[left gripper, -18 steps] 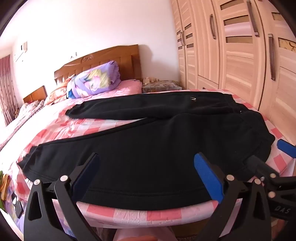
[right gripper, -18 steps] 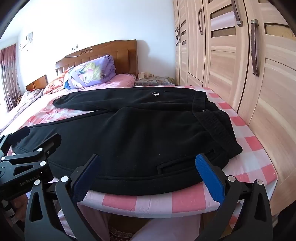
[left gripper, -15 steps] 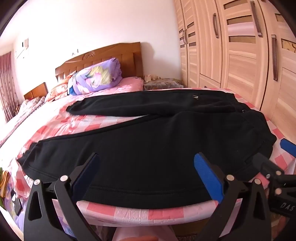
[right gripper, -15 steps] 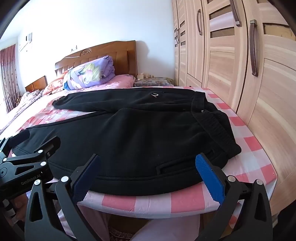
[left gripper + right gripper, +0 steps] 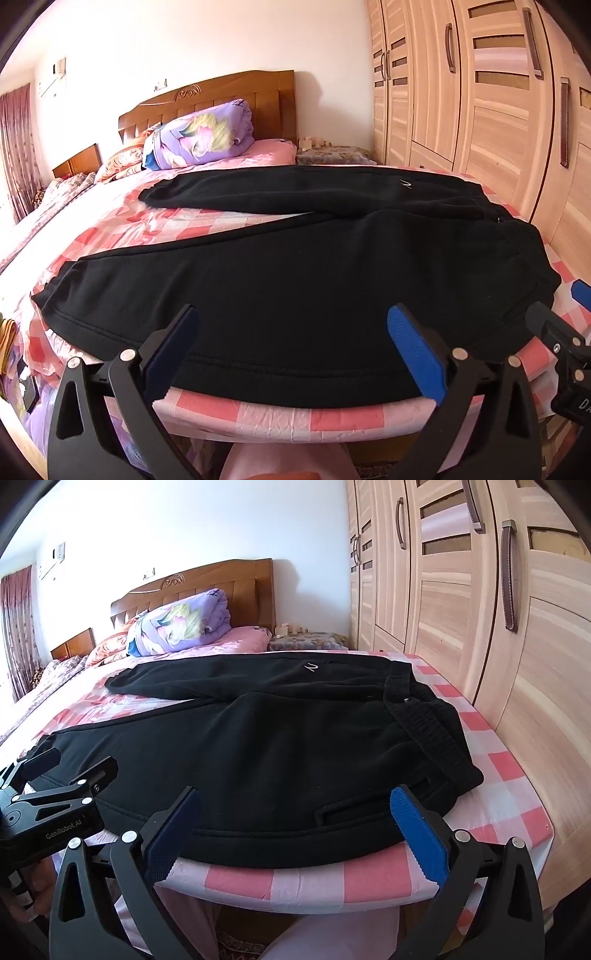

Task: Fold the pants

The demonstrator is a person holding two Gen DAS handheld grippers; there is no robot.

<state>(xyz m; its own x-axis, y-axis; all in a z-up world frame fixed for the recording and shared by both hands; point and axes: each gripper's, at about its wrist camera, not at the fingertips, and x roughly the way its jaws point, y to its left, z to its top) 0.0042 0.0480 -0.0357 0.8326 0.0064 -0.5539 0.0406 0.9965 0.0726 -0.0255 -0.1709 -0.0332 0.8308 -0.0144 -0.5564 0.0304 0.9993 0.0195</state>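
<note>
Pants point(image 5: 295, 288) lying spread on bed point(image 5: 258, 413); left gripper point(image 5: 291, 350), right gripper point(image 5: 295, 830) hovering wide open, gripping nothing.

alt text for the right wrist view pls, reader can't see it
Black pants lie spread flat on a pink checked bed, waistband toward the wooden wardrobe on the right. The open right hand-held gripper hovers at the near bed edge, holding nothing; the left hand-held gripper shows at lower left.
</note>
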